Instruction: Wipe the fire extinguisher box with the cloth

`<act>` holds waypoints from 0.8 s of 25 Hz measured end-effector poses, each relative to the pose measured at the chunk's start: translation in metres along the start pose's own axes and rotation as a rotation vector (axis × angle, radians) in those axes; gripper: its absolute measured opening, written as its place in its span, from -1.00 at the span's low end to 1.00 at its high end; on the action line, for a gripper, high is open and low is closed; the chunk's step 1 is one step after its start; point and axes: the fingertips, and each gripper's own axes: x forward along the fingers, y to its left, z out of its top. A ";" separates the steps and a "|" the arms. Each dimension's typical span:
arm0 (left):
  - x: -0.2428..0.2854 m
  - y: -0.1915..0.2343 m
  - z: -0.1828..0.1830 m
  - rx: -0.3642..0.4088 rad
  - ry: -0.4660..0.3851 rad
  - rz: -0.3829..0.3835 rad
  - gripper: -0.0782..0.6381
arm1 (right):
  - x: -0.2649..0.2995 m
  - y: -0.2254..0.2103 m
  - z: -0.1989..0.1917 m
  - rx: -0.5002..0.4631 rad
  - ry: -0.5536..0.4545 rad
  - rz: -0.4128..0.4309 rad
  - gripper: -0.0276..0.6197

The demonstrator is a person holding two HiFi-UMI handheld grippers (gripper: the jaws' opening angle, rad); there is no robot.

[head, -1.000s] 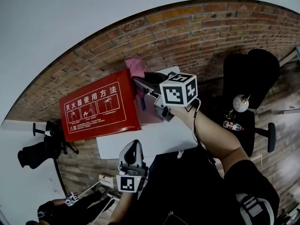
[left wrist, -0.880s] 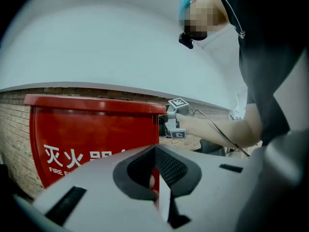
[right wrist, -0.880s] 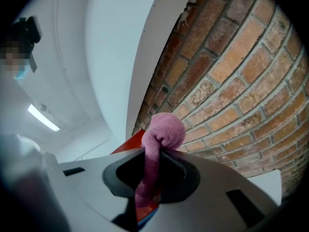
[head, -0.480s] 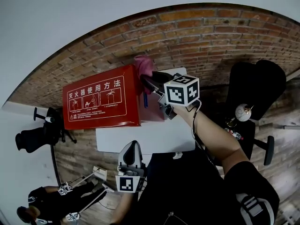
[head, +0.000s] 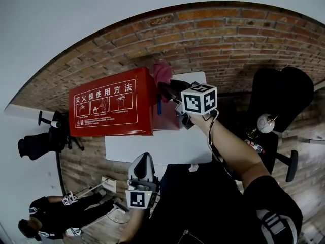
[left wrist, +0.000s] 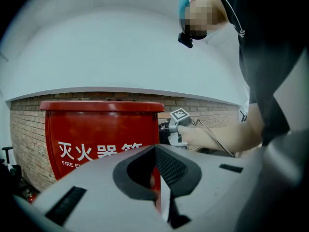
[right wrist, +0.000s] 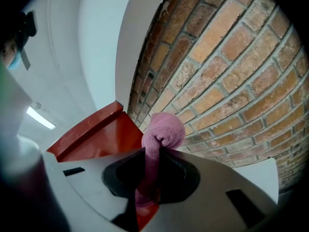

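The red fire extinguisher box (head: 110, 109) stands on a white table (head: 167, 149) against a brick wall; its front carries white Chinese lettering. My right gripper (head: 165, 88) is shut on a pink cloth (head: 163, 72) and holds it at the box's right side, near the top corner. In the right gripper view the pink cloth (right wrist: 163, 133) bulges out above the closed jaws beside the red box (right wrist: 104, 134). My left gripper (head: 142, 169) hangs low at the table's near edge, shut and holding nothing. The left gripper view shows the box (left wrist: 101, 134) straight ahead beyond my left gripper (left wrist: 157, 190).
A brick wall (head: 244, 39) runs behind the table. A black office chair (head: 279, 98) stands at the right with a bottle (head: 252, 146) on it. Dark camera gear (head: 40, 144) sits left of the box, and a tripod (head: 96, 197) lies on the wooden floor.
The right gripper and cloth have shifted slightly right along with the view, staying at the box's right side. The left gripper has kept its place.
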 end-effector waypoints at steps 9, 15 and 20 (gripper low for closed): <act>0.001 -0.004 -0.003 0.012 0.005 -0.001 -0.65 | -0.001 -0.016 -0.025 0.030 0.027 -0.014 -0.70; 0.005 -0.005 -0.004 0.013 0.010 -0.003 -0.65 | -0.001 -0.026 -0.038 0.046 0.042 -0.023 -0.70; 0.009 -0.006 -0.004 0.018 0.013 -0.004 -0.65 | 0.000 -0.036 -0.049 0.056 0.055 -0.027 -0.70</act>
